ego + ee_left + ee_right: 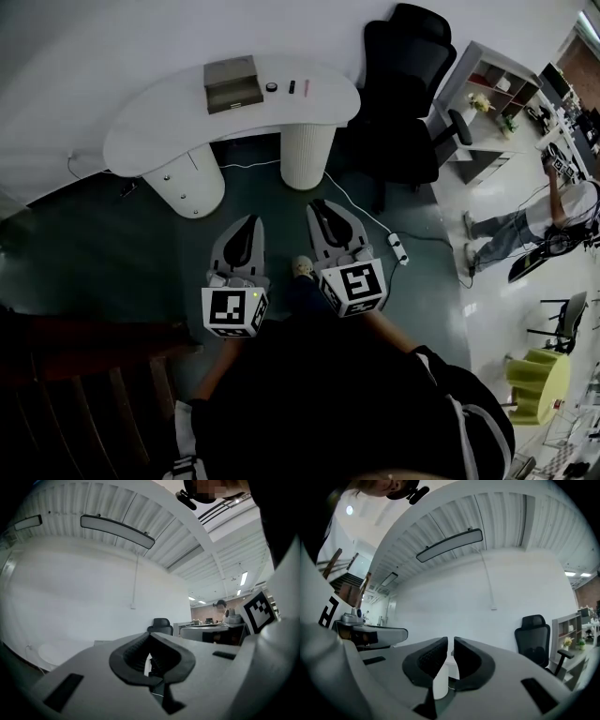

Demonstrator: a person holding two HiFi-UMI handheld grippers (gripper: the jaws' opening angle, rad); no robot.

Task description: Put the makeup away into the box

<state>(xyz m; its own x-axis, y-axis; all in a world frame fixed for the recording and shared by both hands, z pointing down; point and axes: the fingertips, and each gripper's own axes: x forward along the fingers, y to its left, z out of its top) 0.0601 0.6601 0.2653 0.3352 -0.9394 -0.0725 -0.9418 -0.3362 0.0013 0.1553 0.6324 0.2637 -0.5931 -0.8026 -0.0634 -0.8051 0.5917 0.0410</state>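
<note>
Left gripper (pixel 150 637): held level in front of the person; in its own view the two dark pads are seen pressed together at the tips, and nothing is between them
Right gripper (pixel 450 641): held level, just beside the left one; its pads are brought together with only a thin slit left, and nothing is gripped
Box (pixel 232 82): a grey-brown box is placed on the white curved desk (pixel 169 131), near the desk's back edge, well apart from both grippers
Makeup (pixel 271 87): a small round dark piece is laid on the desk just right of the box; a dark stick (pixel 292 86) and a thin pinkish piece (pixel 307 87) are laid in a row next to it, all outside the box
Only in the head view: the box, the makeup, the desk top and a power strip (pixel 398 248) with its cable on the dark floor (pixel 112 244) are shown
Only in the gripper views: how the pads stand is told closely here, and a long ceiling lamp (pixel 449 545) is shown above the white wall
In all views: the black office chair (pixel 405 75) to the right of the desk is seen
Right side of the room: a shelf (pixel 492 94) and a second person (pixel 534 220) are seen, far from the desk
</note>
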